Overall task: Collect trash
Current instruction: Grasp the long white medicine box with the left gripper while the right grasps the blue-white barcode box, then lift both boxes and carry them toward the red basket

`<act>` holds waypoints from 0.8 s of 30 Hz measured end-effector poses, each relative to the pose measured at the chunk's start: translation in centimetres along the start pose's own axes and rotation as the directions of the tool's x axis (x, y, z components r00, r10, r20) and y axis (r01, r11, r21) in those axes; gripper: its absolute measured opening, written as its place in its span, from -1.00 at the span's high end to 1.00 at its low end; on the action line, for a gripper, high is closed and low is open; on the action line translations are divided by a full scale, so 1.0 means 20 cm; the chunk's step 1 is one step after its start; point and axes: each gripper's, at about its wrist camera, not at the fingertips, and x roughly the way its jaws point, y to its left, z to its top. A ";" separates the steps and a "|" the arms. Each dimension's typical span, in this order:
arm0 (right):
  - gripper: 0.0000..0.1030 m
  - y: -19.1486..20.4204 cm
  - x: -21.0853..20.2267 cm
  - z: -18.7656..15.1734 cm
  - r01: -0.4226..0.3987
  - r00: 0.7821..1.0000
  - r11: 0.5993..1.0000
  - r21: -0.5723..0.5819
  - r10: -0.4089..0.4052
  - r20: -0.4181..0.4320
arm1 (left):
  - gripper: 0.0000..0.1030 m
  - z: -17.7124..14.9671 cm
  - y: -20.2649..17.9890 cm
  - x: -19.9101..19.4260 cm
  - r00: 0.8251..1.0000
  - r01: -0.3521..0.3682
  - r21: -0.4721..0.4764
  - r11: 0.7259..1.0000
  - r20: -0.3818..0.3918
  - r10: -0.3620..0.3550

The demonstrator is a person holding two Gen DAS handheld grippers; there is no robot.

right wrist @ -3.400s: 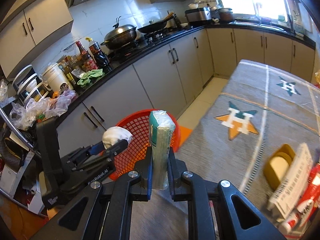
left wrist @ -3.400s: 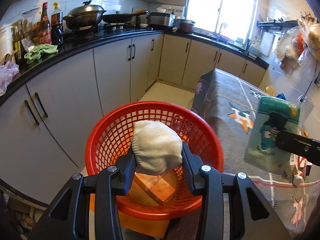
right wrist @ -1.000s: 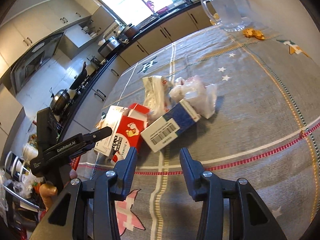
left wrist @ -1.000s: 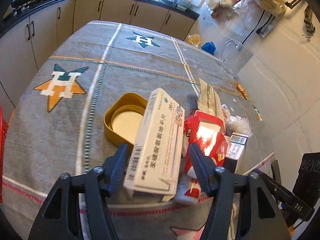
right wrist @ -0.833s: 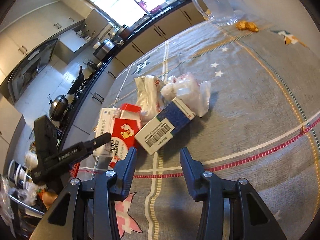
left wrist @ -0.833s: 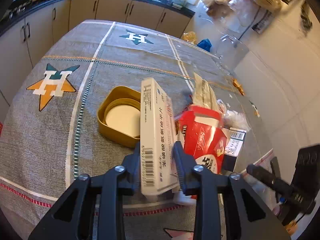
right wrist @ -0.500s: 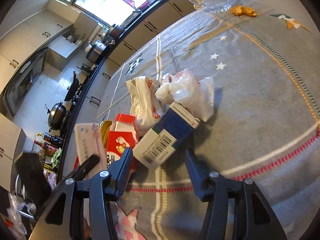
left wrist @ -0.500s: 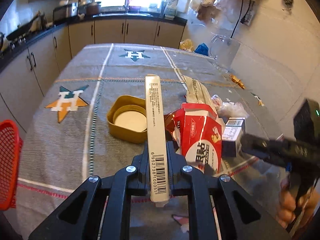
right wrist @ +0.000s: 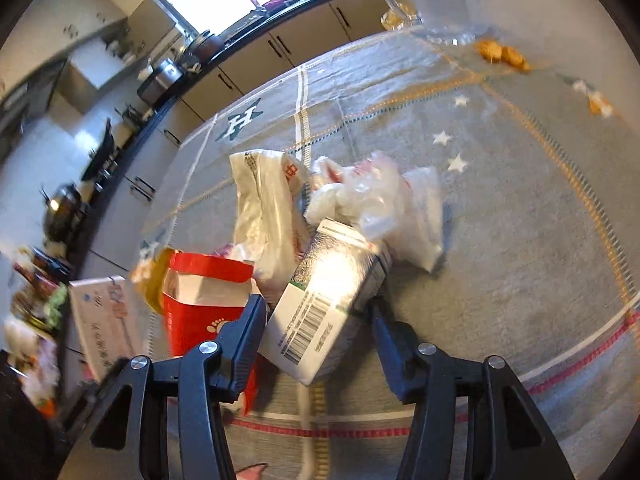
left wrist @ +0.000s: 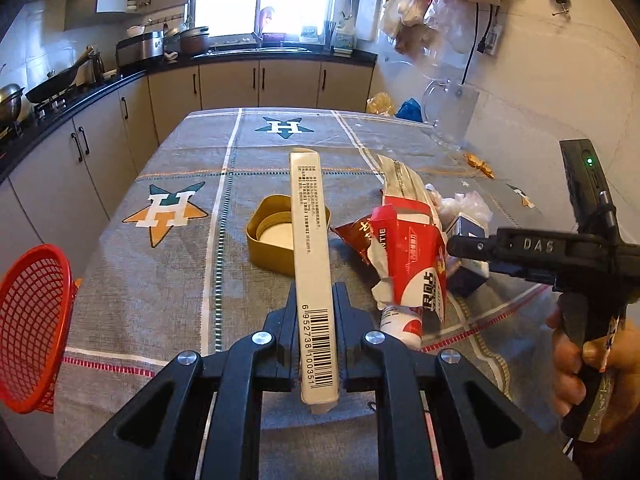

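My left gripper (left wrist: 316,306) is shut on a long white box with a barcode (left wrist: 310,236), held on edge above the grey tablecloth. The same white box (right wrist: 104,320) shows at the left of the right wrist view. My right gripper (right wrist: 316,312) straddles a blue-and-white box with a barcode (right wrist: 328,300). Its jaws are closing; the left finger (right wrist: 252,320) is at the box's side and the right finger (right wrist: 380,320) stands just off it. A torn red carton (left wrist: 416,256) (right wrist: 200,292) lies beside it. A red mesh basket (left wrist: 36,320) sits past the table's left edge.
A yellow tin lid (left wrist: 272,248), a white wrapper (right wrist: 264,208) and crumpled clear bags (right wrist: 376,196) lie around the boxes. A glass jug (left wrist: 450,114) stands at the far right by the wall, with orange scraps (right wrist: 500,54) near it. A hand (left wrist: 576,352) holds the right gripper.
The left gripper shut on the white box, turned it on edge and lifted it. The right gripper moved in until the blue-and-white box sat between its fingers.
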 end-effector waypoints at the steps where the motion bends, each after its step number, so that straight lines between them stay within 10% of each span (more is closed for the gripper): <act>1: 0.02 0.01 -0.01 0.00 0.017 1.000 0.999 -0.029 -0.017 0.010 | 0.74 0.00 0.00 -0.01 1.000 -0.001 0.002 1.000 0.001 0.001; 11: 0.10 -0.03 -0.20 -0.14 0.055 0.994 0.986 -0.156 -0.040 0.101 | 0.74 -0.03 -0.02 -0.04 1.000 -0.012 -0.002 1.000 0.009 0.012; 24: 0.09 0.12 -0.39 -0.28 -0.100 0.978 0.965 -0.241 0.139 0.152 | 0.74 -0.05 -0.07 -0.10 0.999 -0.036 0.014 0.999 0.025 0.035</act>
